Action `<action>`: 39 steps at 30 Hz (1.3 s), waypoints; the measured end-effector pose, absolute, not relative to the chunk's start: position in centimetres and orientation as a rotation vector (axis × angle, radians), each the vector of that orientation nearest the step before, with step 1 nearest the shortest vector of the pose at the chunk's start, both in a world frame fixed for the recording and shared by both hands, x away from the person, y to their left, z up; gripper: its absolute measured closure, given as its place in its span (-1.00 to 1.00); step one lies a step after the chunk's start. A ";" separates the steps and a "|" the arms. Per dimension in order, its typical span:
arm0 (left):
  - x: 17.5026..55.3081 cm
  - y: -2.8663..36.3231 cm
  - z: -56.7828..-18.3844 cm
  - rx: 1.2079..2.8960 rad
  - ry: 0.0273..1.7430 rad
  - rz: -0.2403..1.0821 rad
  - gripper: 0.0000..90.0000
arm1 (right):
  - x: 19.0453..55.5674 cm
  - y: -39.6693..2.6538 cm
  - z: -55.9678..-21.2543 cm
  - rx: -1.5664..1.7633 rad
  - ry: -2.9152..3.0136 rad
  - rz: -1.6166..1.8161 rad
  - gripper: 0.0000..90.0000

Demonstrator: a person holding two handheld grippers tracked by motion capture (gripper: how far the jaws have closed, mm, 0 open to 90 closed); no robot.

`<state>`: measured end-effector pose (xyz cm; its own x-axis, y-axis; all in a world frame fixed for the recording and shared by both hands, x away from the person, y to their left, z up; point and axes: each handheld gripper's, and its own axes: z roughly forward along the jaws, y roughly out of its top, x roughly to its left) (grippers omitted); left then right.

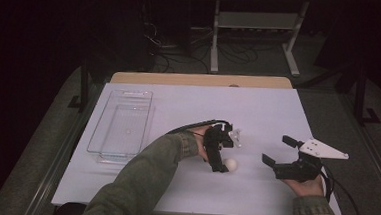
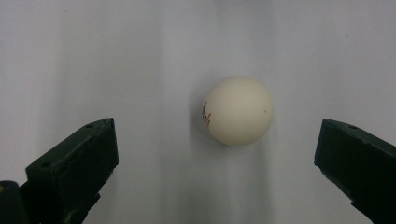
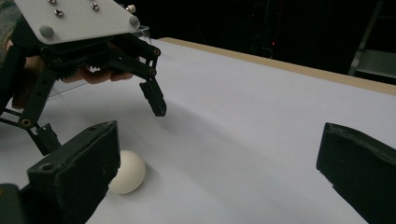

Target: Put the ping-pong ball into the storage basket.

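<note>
L gripper (image 1: pixel 224 152) wide open, pointing down, jaws either side of white ball (image 1: pixel 230 164), not touching yet. Ball sits on white table (image 1: pixel 258 111), nr middle front. Ball round + light: if one jaw bumps first, may roll off or pop out. R gripper (image 1: pixel 278 152) open too, empty, nearby. Clear tray (image 1: pixel 121 126) far left.

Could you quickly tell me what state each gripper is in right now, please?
Left gripper: open, poised over the ball, holding nothing.
Right gripper: open, holding nothing.
</note>
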<state>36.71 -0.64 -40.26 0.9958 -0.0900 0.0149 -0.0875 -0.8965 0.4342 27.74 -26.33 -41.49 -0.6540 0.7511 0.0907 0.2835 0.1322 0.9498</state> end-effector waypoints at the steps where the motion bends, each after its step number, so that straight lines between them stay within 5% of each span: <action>1: 36.7 -0.7 -40.3 2.688 -0.126 -0.011 -1.00 | 27.7 -26.3 -41.5 0.996 2.006 1.536 -1.00; 33: 36.3 -1.4 -41.6 2.694 -0.112 -0.058 -0.99 | 27.7 -26.4 -41.5 0.995 2.005 1.531 -1.00; 39: 36.0 -1.4 -41.6 2.680 -0.108 -0.014 -0.85 | 27.7 -26.4 -41.5 0.995 2.006 1.531 -1.00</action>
